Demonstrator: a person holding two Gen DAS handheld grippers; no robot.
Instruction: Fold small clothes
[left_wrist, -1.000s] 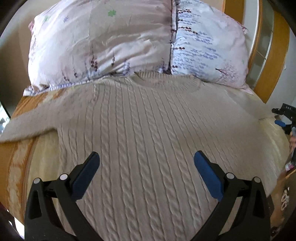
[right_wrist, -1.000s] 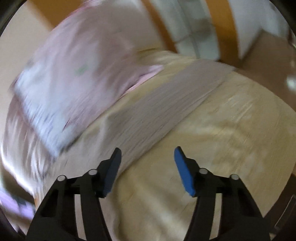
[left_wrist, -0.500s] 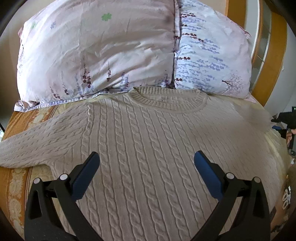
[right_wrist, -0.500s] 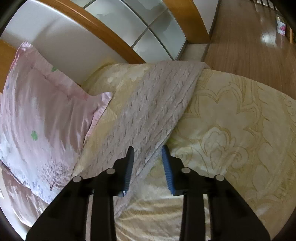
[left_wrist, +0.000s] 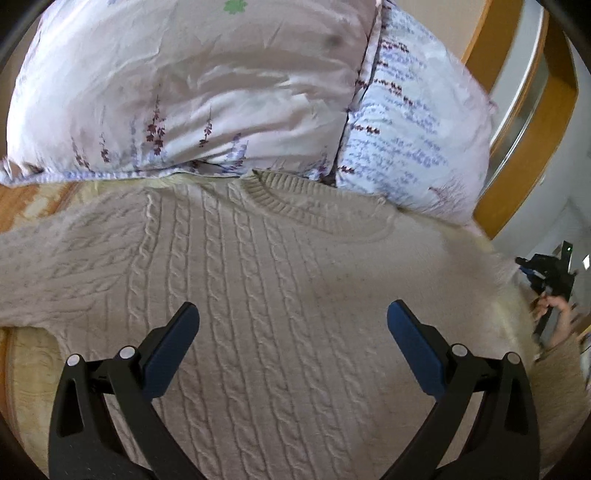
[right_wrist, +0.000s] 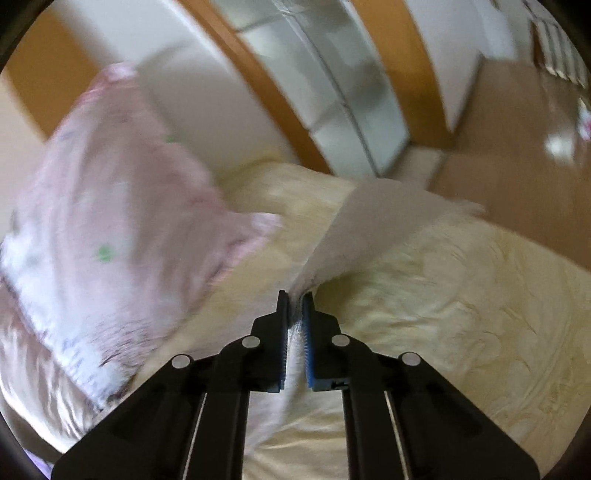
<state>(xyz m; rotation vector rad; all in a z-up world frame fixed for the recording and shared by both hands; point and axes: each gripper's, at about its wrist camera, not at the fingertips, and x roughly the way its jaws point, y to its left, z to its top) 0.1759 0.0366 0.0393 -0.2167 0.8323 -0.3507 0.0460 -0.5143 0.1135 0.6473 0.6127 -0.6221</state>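
Observation:
A cream cable-knit sweater (left_wrist: 280, 295) lies flat on the bed, neck towards the pillows, its left sleeve stretched out to the left. My left gripper (left_wrist: 291, 325) is open and empty, hovering above the sweater's chest. My right gripper (right_wrist: 295, 306) is shut on the sweater's right sleeve (right_wrist: 373, 218), which rises off the bed in a blurred fold. The right gripper also shows small at the right edge of the left wrist view (left_wrist: 546, 280).
Two floral pillows (left_wrist: 207, 85) lie at the head of the bed, one also in the right wrist view (right_wrist: 110, 206). The yellow patterned bedspread (right_wrist: 461, 314) covers the bed. A wooden-framed cabinet (right_wrist: 332, 85) and wooden floor (right_wrist: 517, 147) lie beyond the bed's right side.
My right gripper has closed on the sweater's right sleeve and started lifting it. My left gripper has moved forward towards the neckline and stays open.

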